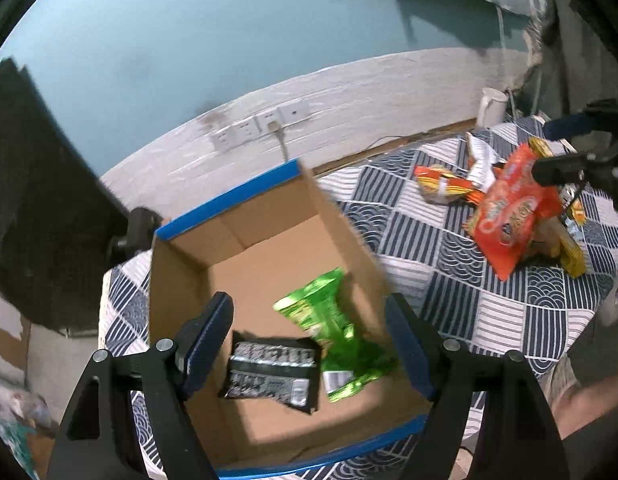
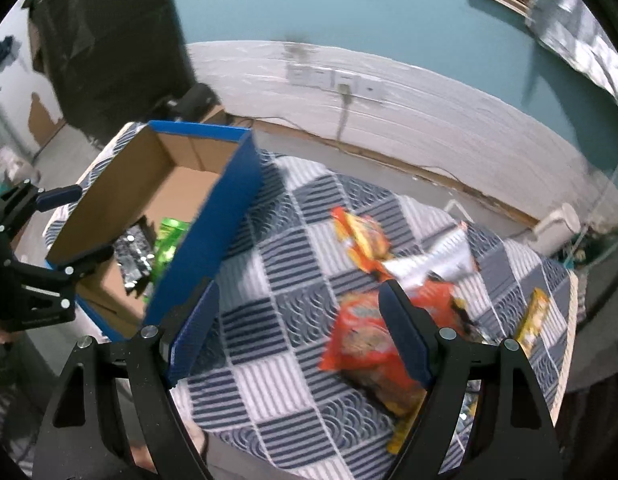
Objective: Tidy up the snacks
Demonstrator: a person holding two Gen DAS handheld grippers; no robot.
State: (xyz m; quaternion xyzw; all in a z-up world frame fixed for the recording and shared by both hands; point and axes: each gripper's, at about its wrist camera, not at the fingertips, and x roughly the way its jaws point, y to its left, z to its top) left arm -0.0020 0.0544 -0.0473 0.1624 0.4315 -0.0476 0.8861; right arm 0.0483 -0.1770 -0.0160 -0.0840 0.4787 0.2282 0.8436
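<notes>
Left gripper (image 1: 309, 344) above box (image 1: 269, 248), jaws wide, empty. Right gripper (image 2: 297, 328) jaws wide, empty; orange bag (image 2: 365, 340) at 3 o'clock on table (image 2: 269, 372). Advice: centre jaws over bag before closing.

A surface (image 2: 269, 364) draped in a navy-and-white patchwork cloth carries an open cardboard box with blue outer walls (image 1: 265, 196) at one end. Well apart from it lies a loose heap of snack packets: a large orange bag (image 2: 365, 340), a smaller orange-and-yellow packet (image 2: 363, 240), a white packet (image 2: 437, 260) and a yellow packet (image 2: 535, 318).
</notes>
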